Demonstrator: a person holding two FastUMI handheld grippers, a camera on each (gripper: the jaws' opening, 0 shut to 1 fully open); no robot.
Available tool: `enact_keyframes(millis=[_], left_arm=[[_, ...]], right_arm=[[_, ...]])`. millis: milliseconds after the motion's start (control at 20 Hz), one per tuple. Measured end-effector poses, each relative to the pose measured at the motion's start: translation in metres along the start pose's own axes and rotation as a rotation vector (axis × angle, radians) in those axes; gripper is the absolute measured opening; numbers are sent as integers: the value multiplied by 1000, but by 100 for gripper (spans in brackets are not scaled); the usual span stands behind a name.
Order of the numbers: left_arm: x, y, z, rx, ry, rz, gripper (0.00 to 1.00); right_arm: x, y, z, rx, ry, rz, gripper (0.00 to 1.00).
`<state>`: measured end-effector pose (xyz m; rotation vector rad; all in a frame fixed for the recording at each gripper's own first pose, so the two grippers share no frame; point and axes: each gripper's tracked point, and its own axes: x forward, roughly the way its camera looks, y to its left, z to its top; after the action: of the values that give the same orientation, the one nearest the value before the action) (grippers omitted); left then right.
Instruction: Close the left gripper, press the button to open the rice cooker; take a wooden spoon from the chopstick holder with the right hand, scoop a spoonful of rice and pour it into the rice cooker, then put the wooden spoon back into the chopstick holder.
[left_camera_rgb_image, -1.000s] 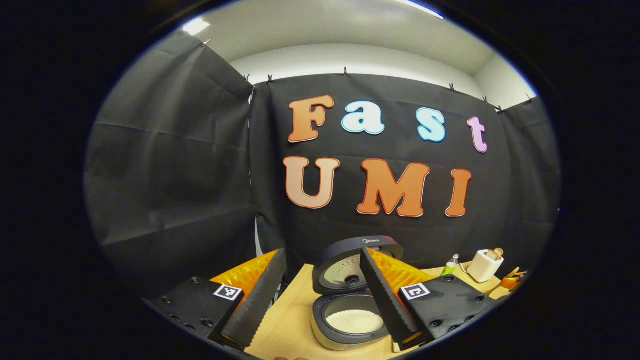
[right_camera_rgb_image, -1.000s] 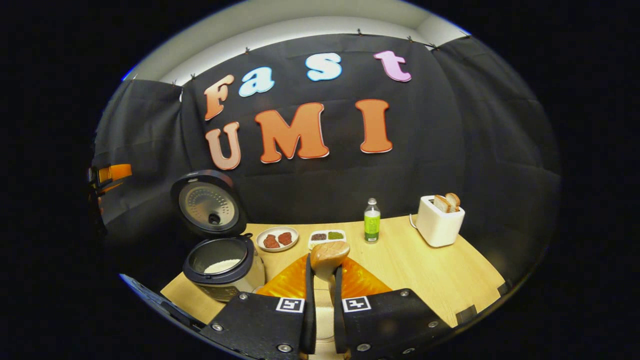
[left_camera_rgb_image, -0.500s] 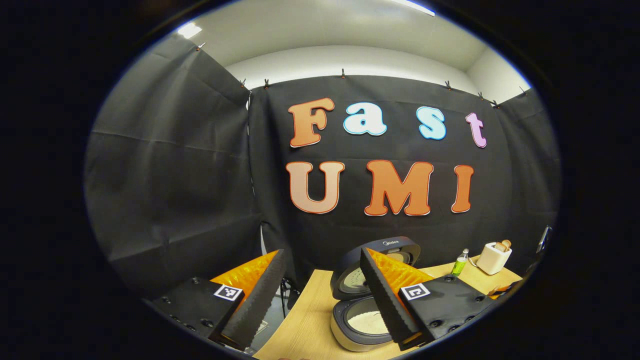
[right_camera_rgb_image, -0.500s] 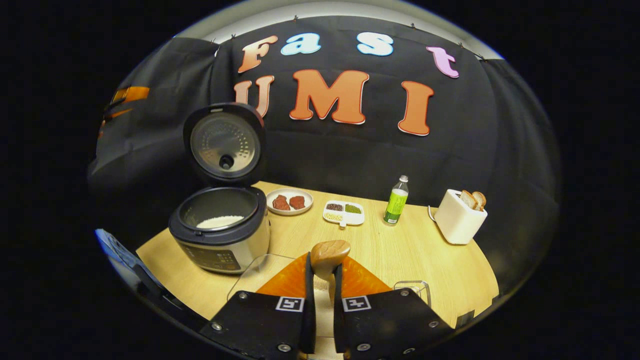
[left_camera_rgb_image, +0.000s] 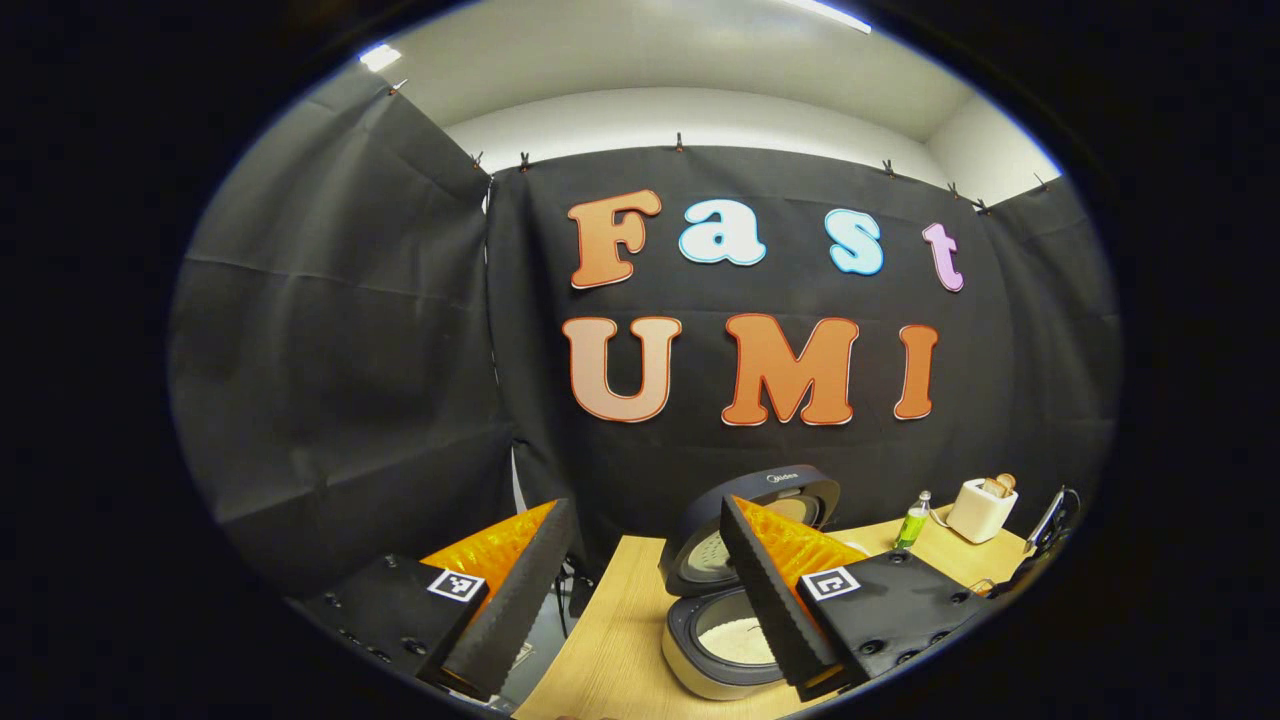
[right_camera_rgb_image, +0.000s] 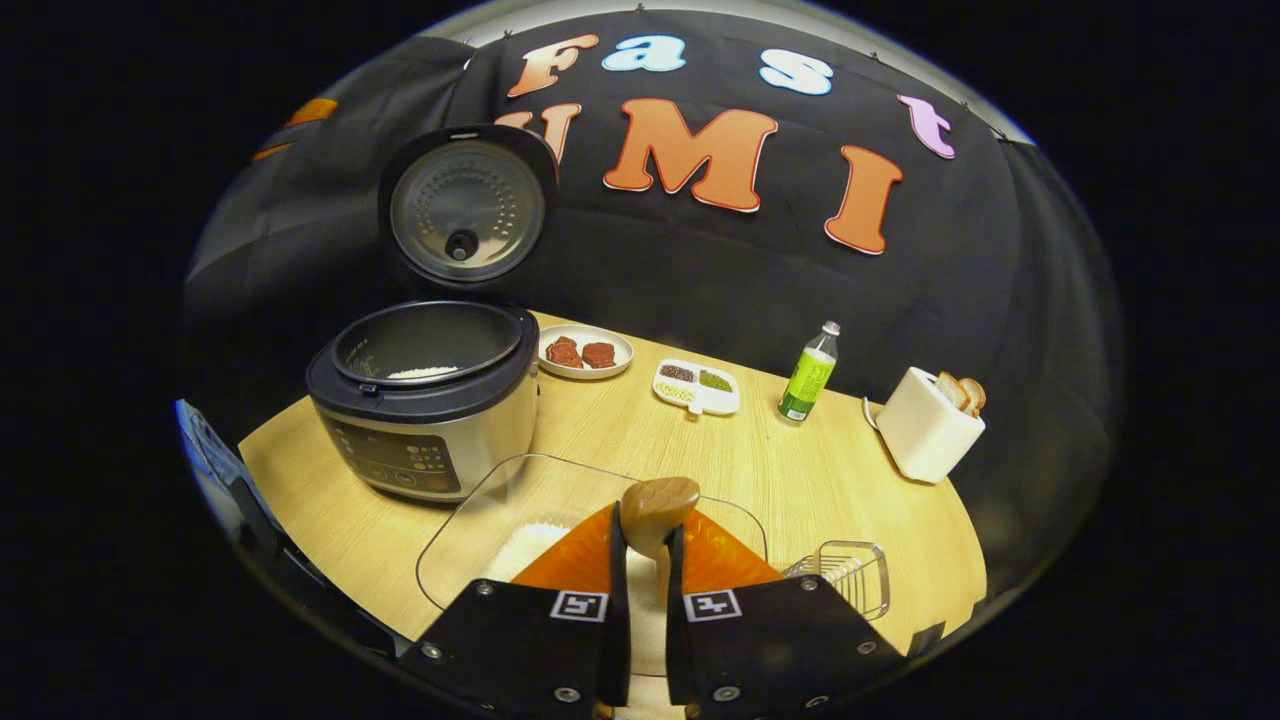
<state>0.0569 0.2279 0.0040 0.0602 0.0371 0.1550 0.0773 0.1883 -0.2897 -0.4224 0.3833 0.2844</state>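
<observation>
While the right gripper (right_camera_rgb_image: 640, 560) is clamping the wooden spoon (right_camera_rgb_image: 657, 503), jaws of the left gripper (left_camera_rgb_image: 640, 590) are standing apart; returning the spoon to the chopstick holder (right_camera_rgb_image: 845, 575) at four o'clock probably comes next.

Black cloth wall (left_camera_rgb_image: 330, 330) hangs clipped on 3 sides; white ceiling (left_camera_rgb_image: 650, 50) glows above, and a light wooden table (right_camera_rgb_image: 800, 480) spreads below it.

The left gripper view looks out nearly level from beyond the table's (left_camera_rgb_image: 610, 640) left end, facing the back wall, with the open rice cooker (left_camera_rgb_image: 725, 640) close at 5 o'clock. The right gripper view sits above the table's (right_camera_rgb_image: 800, 480) near edge, tilted down across it, the rice cooker (right_camera_rgb_image: 425, 400) near at 10 o'clock. Both share the cooker, bottle (right_camera_rgb_image: 808, 372) and toaster (right_camera_rgb_image: 925, 425).
</observation>
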Motion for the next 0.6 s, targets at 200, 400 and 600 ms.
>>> enact_keyframes(millis=[200,400,600], left_arm=[[0,0,-4,-5,7,0,98],[-2,-5,-10,-7,20,-7,97],[-6,-6,-8,-12,19,-7,97]], right_arm=[[-4,-1,2,161,-44,6,14],[-10,20,6,262,-66,116,13],[-18,57,6,228,-56,227,13]])
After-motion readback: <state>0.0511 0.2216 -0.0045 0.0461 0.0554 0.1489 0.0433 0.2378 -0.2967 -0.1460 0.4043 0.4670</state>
